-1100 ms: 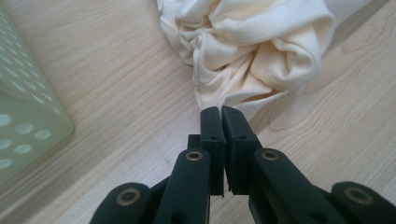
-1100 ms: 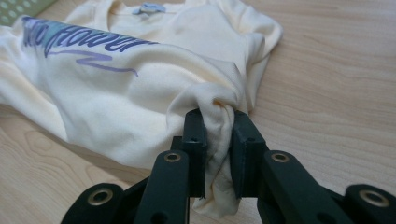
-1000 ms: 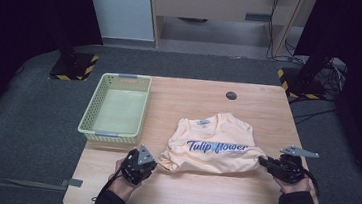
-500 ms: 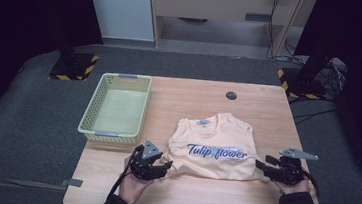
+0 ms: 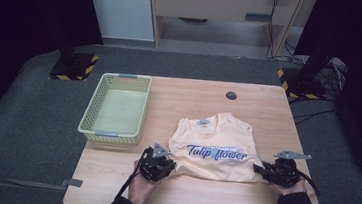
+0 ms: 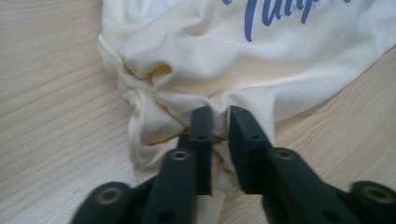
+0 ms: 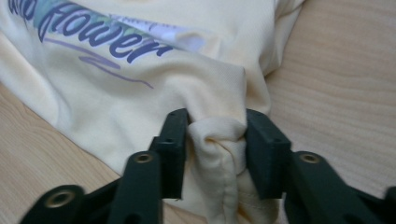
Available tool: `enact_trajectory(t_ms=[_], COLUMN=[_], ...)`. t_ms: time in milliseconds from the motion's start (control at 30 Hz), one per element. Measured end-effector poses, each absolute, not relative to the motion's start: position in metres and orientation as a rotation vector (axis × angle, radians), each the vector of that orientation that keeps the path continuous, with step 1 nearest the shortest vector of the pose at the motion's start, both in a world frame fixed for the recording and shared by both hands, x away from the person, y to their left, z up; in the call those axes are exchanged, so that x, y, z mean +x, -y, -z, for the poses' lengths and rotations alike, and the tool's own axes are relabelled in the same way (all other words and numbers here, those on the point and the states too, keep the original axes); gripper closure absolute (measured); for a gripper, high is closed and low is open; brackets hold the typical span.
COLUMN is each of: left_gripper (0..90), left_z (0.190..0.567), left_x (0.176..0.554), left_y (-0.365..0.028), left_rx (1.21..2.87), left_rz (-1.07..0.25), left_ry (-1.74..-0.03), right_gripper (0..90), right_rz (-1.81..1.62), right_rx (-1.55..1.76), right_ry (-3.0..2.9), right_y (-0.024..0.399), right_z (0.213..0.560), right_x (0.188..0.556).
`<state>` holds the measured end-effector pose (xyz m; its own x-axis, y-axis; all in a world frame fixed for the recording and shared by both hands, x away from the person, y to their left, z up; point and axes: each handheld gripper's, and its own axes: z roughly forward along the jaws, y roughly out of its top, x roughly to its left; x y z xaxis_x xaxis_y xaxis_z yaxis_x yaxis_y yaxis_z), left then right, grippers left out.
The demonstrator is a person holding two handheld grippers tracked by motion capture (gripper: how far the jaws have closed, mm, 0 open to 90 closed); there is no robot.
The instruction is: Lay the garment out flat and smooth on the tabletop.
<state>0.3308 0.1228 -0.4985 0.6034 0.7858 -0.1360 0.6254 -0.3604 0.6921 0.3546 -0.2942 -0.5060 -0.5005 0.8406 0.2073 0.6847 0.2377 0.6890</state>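
Nearest the person, the left gripper (image 5: 159, 164) pinches the T-shirt (image 5: 217, 146) at its near left corner, its jaws having just closed on bunched cloth. The right gripper (image 5: 268, 172) has just closed on a thick fold at the near right corner. The shirt lies flat on the table (image 5: 194, 96) (print facing up), with a basket (image 5: 115, 108) farther off to its left.

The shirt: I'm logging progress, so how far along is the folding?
Done: the shirt lies folded into a compact rectangle, print up. In hand: the left gripper and right gripper each pinch a near corner, having just been closing. Left, probably: another fold or a move to the basket, which holds nothing.
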Motion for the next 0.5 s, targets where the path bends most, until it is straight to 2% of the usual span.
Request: enact_trajectory(t_ms=[33, 133, 500], left_gripper=[87.8, 89.1, 89.6], left_z=[0.501, 0.5, 0.468], left_x=[0.331, 0.33, 0.316], left_y=[-0.122, -0.122, -0.128], left_rx=[2.108, 2.113, 2.045], left_rz=[-0.272, -0.267, -0.329], left_ry=[-1.111, -1.101, -0.992], right_gripper=[74.3, 79.1, 79.4], right_rz=[-1.103, -1.103, -1.183], right_rx=[1.45, 1.46, 1.38], right_ry=[-2.318, -2.324, -2.293], right_y=[0.293, 0.293, 0.295], right_z=[0.506, 0.504, 0.48], right_x=[0.354, 0.354, 0.343])
